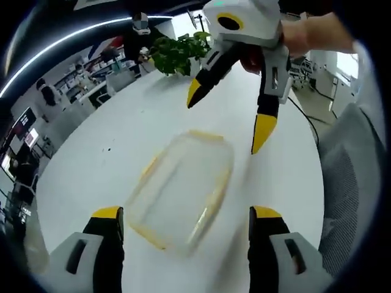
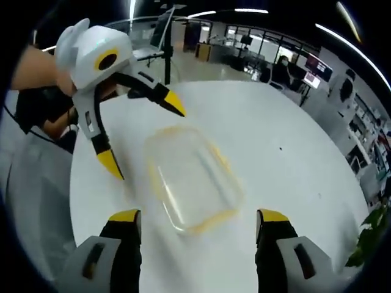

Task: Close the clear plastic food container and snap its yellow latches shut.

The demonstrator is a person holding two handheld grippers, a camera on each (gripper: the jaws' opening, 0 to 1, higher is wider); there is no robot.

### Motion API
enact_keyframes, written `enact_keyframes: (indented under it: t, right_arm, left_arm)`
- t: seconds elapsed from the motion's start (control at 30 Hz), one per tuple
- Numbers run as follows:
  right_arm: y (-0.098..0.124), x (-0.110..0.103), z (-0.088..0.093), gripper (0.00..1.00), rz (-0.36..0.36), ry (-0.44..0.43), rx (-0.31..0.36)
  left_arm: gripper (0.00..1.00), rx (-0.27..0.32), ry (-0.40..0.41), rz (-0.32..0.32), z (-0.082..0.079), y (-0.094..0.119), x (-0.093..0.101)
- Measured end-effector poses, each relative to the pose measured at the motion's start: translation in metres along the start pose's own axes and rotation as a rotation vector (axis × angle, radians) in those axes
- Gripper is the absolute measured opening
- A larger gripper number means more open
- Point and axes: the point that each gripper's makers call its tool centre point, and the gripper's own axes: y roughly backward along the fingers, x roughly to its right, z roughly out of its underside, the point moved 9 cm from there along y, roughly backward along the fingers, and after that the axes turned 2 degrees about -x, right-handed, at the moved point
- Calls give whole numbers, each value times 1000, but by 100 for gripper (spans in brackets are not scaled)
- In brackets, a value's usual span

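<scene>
Clear plastic food container (image 1: 183, 192) with yellow trim, flat on the white counter (image 1: 122, 128), midway between both claws and touched by neither. Left claw (image 1: 186, 223) spread wide and empty at the near edge of the container in the left gripper view; right claw (image 2: 198, 226) likewise spread and empty in the right gripper view, poised just short of the box. Lid apparently seated, though motion blur hides whether any yellow latch is snapped down. Likely light, thin-walled and slick, prone to skating across the smooth counter under a one-sided push; best pinned from above with one claw while the other presses a latch along the yellow rim. Left gripper view alone: a potted plant (image 1: 180, 52) at the far counter edge, a grey chair (image 1: 354, 183) alongside, and a hand around the opposite claw. Right gripper view alone: rows of office desks (image 2: 263, 52) beyond the counter.
</scene>
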Motion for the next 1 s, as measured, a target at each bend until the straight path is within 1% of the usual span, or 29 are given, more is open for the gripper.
enact_keyframes:
  t: [0.13, 0.4, 0.43, 0.5, 0.7, 0.87, 1.0]
  right_arm:
    - [4, -3, 5, 77, 15, -11, 12]
    - [12, -11, 14, 77, 31, -46, 48]
    - [13, -12, 16, 77, 37, -48, 52]
    - [15, -13, 18, 77, 38, -58, 53]
    - [22, -20, 29, 77, 52, -85, 59]
    - [25, -24, 40, 77, 52, -108, 51]
    - [28, -28, 47, 77, 62, -118, 53]
  left_arm:
    - [84, 16, 43, -17, 3, 6, 3]
    - [84, 52, 99, -41, 10, 14, 13]
    - [84, 58, 117, -42, 11, 15, 14]
    - [84, 60, 138, -48, 14, 16, 15]
    - [84, 71, 157, -56, 16, 21, 19]
    - [84, 91, 196, -63, 20, 24, 26]
    - [84, 98, 207, -64, 24, 26, 32]
